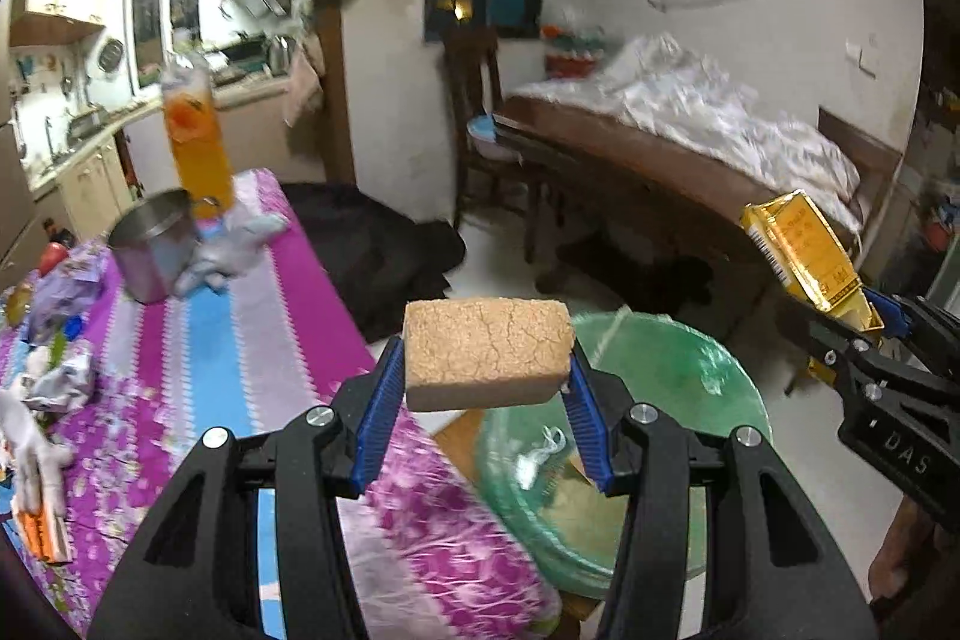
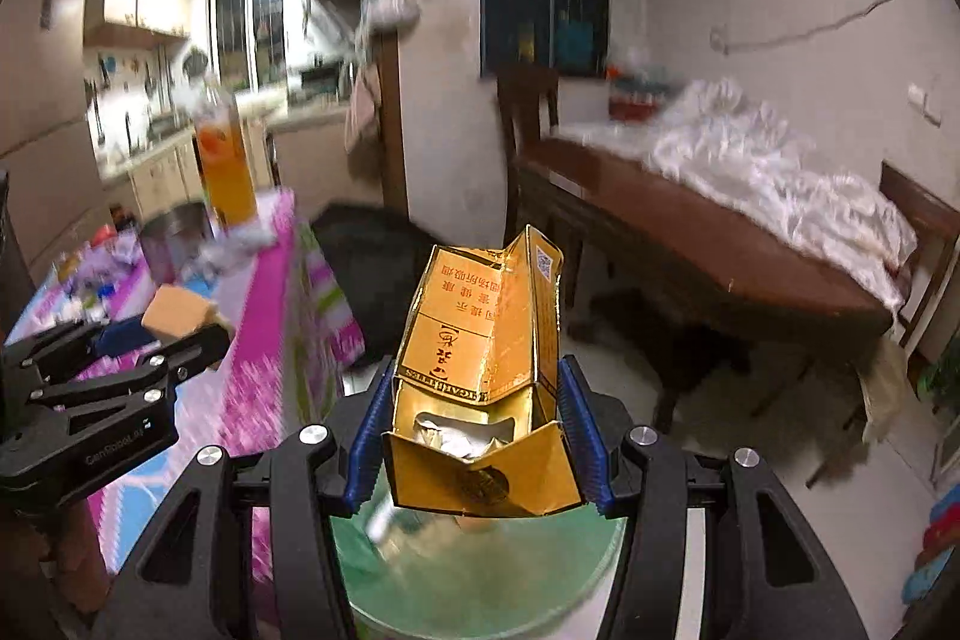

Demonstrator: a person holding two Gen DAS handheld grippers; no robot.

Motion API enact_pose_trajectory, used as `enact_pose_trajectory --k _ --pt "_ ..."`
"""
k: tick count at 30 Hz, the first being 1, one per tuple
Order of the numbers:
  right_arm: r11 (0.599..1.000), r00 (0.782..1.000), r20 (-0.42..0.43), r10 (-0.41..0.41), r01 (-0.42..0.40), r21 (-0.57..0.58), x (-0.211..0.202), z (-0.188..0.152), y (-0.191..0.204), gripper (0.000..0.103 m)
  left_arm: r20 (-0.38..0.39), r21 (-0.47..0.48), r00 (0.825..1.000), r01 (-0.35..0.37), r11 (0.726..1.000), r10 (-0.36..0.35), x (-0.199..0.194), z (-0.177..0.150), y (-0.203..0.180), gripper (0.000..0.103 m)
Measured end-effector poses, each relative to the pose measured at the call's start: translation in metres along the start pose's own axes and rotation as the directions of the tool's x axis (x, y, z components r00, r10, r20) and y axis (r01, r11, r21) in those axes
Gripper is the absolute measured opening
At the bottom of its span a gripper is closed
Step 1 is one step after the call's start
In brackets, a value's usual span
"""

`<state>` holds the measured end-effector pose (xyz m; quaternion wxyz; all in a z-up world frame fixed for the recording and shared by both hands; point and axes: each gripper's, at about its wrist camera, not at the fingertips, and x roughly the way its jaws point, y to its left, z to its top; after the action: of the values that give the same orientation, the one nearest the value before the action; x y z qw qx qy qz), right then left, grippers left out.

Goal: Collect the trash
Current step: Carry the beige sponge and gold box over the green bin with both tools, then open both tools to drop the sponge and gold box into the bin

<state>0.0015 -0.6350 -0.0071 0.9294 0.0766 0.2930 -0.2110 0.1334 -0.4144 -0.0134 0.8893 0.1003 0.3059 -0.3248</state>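
Observation:
My left gripper is shut on a tan sponge-like block, held in the air at the table's edge, above the bin. My right gripper is shut on an open gold cigarette carton with crumpled paper inside, held above the green-bagged trash bin. The bin sits on the floor beside the table and holds a scrap of paper. In the left wrist view the carton and right gripper show at the right. In the right wrist view the block and left gripper show at the left.
The table with a pink-and-blue striped cloth carries a metal pot, a tall orange drink bottle, crumpled wrappers and tissues. A dark bag lies on the floor. A wooden bench with white cloth stands at the right.

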Motion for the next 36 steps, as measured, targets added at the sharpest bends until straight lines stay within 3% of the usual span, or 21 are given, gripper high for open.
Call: enact_pose_trajectory --k 7,12,36 --pt "0.999 0.980 -0.193 0.045 -0.040 0.029 0.058 -0.014 -0.025 0.054 -0.158 0.014 0.986 0.055 0.998 -0.052 0.047 -0.006 -0.029 0.049" --pt "0.999 0.968 -0.246 0.043 -0.038 0.027 0.075 -0.026 -0.025 0.054 -0.237 0.010 0.970 0.055 0.998 -0.051 0.070 -0.014 -0.037 0.049" --pt "0.997 0.958 -0.280 0.064 -0.053 0.047 0.092 -0.045 -0.027 0.055 -0.267 0.012 0.963 0.032 0.999 -0.028 0.082 -0.020 -0.039 0.050"
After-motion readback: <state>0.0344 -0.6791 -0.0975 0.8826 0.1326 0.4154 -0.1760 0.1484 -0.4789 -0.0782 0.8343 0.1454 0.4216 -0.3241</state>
